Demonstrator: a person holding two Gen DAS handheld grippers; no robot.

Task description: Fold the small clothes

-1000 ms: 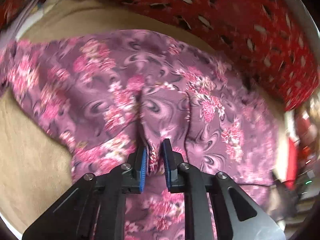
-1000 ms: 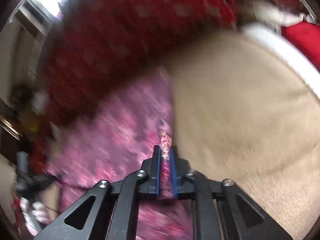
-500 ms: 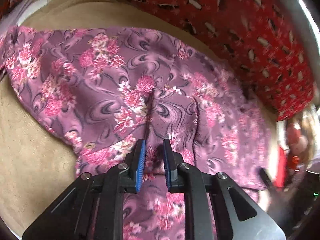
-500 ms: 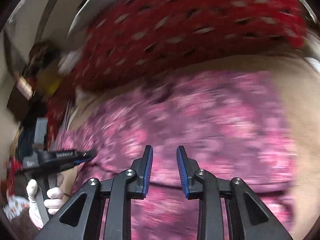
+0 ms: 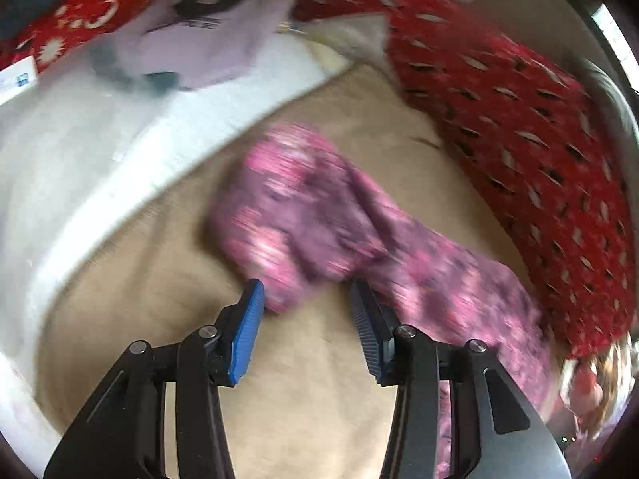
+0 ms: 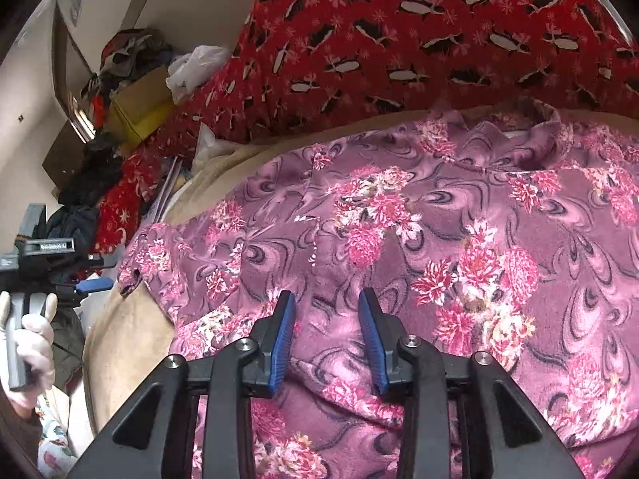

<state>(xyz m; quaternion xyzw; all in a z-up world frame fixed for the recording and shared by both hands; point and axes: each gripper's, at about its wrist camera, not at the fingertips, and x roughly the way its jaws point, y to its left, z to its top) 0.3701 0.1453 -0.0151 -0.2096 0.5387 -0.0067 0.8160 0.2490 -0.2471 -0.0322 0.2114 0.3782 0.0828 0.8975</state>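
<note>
Purple-pink floral fleece garment [image 6: 419, 239] lies spread on the tan plush blanket [image 5: 311, 391], filling the right-wrist view from 9 to 3 o'clock w/ its frilled neckline at 1 o'clock; no finished fold shows, so most of the folding looks left. Left tool [image 5: 307, 299] & right tool [image 6: 325, 313] are both released, jaws opening, nothing pinched. Red penguin-print cloth [image 6: 419, 40] at 12.

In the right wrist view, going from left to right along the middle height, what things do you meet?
Gloved hand with the left gripper → beige blanket → floral garment.
</note>
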